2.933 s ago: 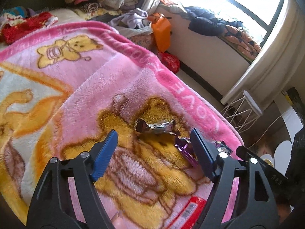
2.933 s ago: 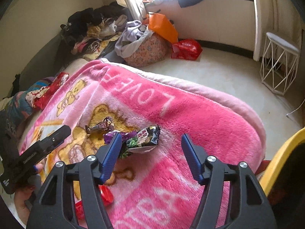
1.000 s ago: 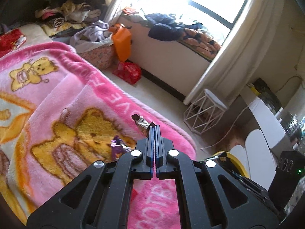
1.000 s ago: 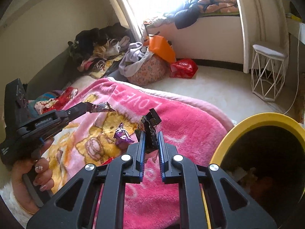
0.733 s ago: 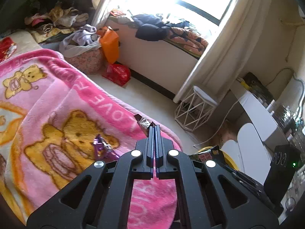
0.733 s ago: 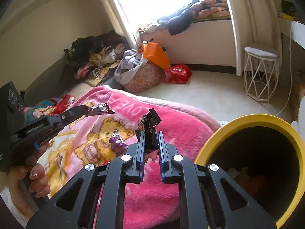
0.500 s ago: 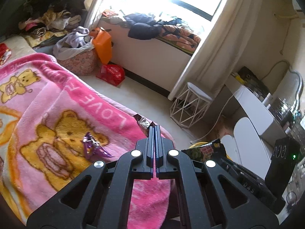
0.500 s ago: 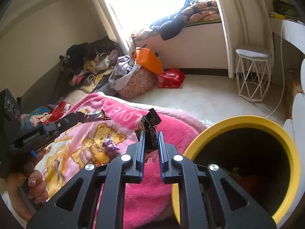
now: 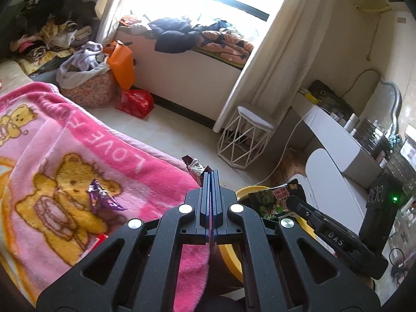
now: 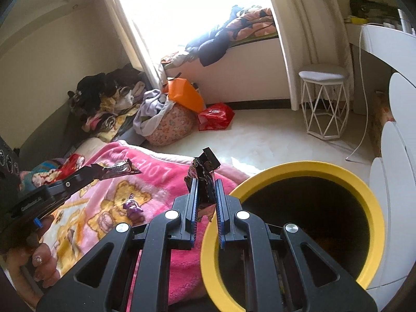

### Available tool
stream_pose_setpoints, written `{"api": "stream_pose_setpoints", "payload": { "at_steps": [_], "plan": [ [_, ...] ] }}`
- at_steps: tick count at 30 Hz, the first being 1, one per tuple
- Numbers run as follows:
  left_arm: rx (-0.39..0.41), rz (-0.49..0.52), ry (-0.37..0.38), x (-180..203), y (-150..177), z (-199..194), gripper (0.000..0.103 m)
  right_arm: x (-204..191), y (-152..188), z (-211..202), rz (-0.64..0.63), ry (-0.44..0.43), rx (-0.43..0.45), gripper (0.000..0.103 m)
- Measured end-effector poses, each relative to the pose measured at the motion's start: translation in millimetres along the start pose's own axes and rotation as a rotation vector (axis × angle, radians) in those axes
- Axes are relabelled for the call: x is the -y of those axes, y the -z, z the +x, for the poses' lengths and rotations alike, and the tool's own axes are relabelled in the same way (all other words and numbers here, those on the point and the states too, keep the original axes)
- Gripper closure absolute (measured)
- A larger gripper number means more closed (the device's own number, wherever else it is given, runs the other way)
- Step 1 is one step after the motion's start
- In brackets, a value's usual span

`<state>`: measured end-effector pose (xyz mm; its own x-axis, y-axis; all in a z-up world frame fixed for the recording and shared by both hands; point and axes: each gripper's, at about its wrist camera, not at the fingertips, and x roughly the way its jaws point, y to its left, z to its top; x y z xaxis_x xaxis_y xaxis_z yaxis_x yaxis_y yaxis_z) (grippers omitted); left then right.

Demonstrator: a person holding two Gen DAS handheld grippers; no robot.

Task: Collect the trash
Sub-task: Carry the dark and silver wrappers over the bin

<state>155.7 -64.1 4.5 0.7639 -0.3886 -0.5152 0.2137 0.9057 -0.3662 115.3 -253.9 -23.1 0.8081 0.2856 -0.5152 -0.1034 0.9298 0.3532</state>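
The left gripper (image 9: 210, 175) has its jaws pressed together on a dark silvery wrapper (image 9: 193, 167), which sticks out past the tips above the bed's near edge. The right gripper (image 10: 206, 186) has its jaws narrowed onto a crumpled dark snack bag (image 10: 202, 175), held upright just beside the rim of the yellow bin (image 10: 364, 195), which stands at the corner of the bed. In the left wrist view this bag (image 9: 275, 199) shows green print, over the bin's rim (image 9: 249, 189). On the pink bear blanket (image 9: 78, 143), a purple wrapper (image 9: 100, 199) lies on the bear picture, apart from both grippers. Further off, a white wire stool (image 10: 323, 104) stands on the floor, and a red bag (image 10: 215, 117) lies beside a laundry basket (image 10: 169, 124).
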Motion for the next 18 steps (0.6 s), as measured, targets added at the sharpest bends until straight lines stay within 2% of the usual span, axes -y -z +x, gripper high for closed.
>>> {"api": "stream_pose_setpoints", "payload": {
  "at_steps": [18],
  "plan": [
    [-0.042,0.072,0.069,44.9,16.6,9.6,0.103,33.4,2.3,-17.7,0.064,0.079,0.034,0.091]
  ]
}}
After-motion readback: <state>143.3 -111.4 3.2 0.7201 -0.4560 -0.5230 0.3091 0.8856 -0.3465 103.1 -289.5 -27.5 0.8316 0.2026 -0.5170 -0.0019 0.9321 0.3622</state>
